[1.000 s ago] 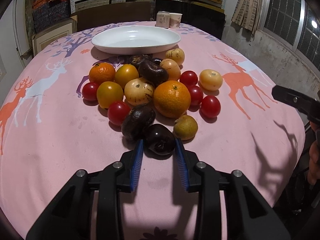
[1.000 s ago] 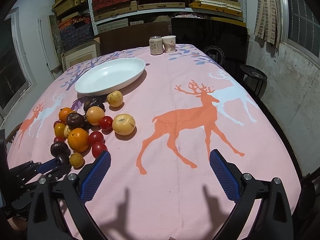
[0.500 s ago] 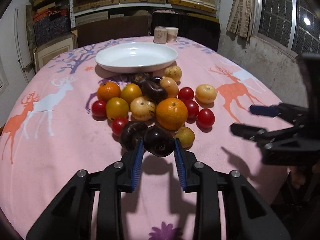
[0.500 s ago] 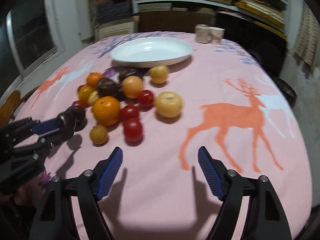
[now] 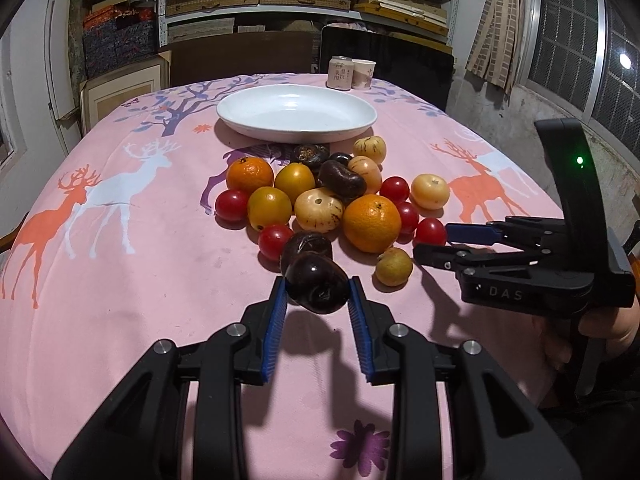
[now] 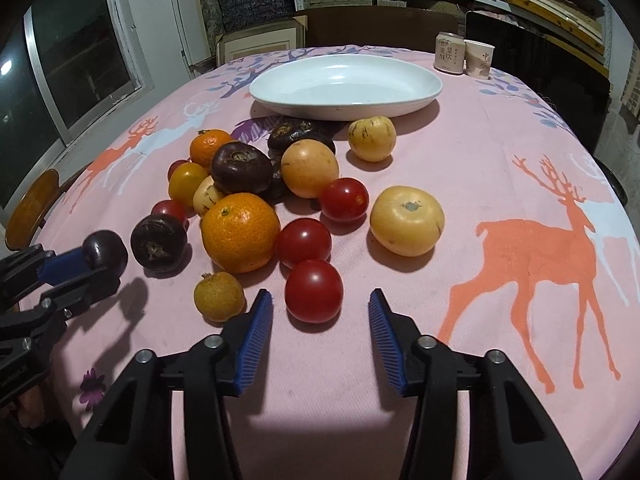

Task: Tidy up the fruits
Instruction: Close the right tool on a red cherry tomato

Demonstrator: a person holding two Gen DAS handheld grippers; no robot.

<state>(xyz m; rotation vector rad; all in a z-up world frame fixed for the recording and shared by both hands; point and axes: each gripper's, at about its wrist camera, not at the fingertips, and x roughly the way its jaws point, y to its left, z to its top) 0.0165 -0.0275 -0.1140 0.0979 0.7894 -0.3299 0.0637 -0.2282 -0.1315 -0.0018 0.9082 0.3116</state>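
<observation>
The left gripper point(image 5: 317, 295) holds a dark plum point(image 5: 316, 283) above the pink tablecloth point(image 5: 120, 280). The right gripper point(image 6: 320, 312), jaws wide, hovers near a red tomato point(image 6: 314, 291), with the white plate point(image 6: 346, 85) far behind.

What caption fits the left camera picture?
Left gripper lifts a dark fruit near the white plate.

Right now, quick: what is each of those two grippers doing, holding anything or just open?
Left gripper: shut on the dark purple fruit, lifted off the tablecloth.
Right gripper: open, holding nothing, a red tomato just ahead of it.
</observation>
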